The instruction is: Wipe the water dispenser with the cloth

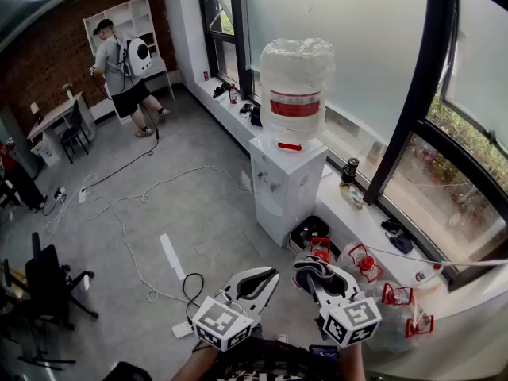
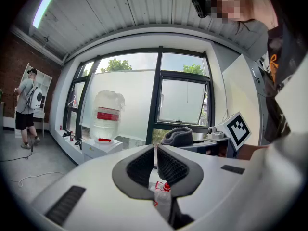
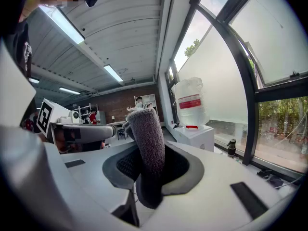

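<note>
While the tall white water dispenser [image 1: 284, 187] stands upright against the window ledge w/ its clear bottle [image 1: 296, 86] upended on top, both grippers sit low and well apart from it. The fuzzy grey cloth [image 3: 146, 138] is in the right gripper [image 3: 144, 170], bunched into a roll. Its long axis runs out along the jaws, free end pointing fwd toward the dispenser. The jaws are clamped on the roll's lower part; the rest sticks out past the tips. The left gripper [image 2: 155, 153] is just beside it, jaws closed to a thin slit, nothing between them. Open grey floor [image 1: 214, 221] lies between grippers and dispenser front. White cables [image 1: 151, 295] trail off to the left, and red-capped bottles [image 1: 367, 264] crowd the ledge side at right. A person in a grey top [image 1: 119, 62] is over by the far wall.
</note>
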The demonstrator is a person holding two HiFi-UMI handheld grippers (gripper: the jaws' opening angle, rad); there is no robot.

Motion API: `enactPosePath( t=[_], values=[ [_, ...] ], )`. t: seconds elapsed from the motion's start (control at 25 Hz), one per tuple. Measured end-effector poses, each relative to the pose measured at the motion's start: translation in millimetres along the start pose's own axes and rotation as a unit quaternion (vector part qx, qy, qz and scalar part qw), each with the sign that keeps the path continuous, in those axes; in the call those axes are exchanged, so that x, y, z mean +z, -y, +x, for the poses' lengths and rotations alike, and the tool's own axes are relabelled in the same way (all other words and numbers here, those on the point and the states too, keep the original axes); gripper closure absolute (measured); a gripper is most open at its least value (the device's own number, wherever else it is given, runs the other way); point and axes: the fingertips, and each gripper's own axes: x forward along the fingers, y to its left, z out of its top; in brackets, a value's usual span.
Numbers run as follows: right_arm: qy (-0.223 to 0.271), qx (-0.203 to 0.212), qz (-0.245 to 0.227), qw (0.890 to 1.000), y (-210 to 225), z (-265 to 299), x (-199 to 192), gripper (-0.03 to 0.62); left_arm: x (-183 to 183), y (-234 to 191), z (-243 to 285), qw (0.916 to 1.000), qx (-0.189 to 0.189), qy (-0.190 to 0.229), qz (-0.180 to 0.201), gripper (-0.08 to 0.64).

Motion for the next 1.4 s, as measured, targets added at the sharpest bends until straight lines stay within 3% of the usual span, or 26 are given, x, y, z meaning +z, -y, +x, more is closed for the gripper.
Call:
enactPosePath(
  t=[0.76,1.12,1.4],
  values=[
    [-0.002,0.001,0.046,0.999,14.6,6.4,-28.2,0.483,-16.9,-4.0,-1.8,0.9993,0.011,-0.035,-0.008,0.531],
    [-0.022,-0.033,0.059,0.997,71.8,48.2,-30.8,0.483,-24.8,-47.4,64.1,0.9988,-0.017,-0.044,-0.012,0.531],
    [-0.03,-0.068,0.044,0.996,136.0,115.8,1.6,0.483,-11.1,-111.4,138.1,0.9979,-0.05,-0.041,-0.01,0.531]
  ],
)
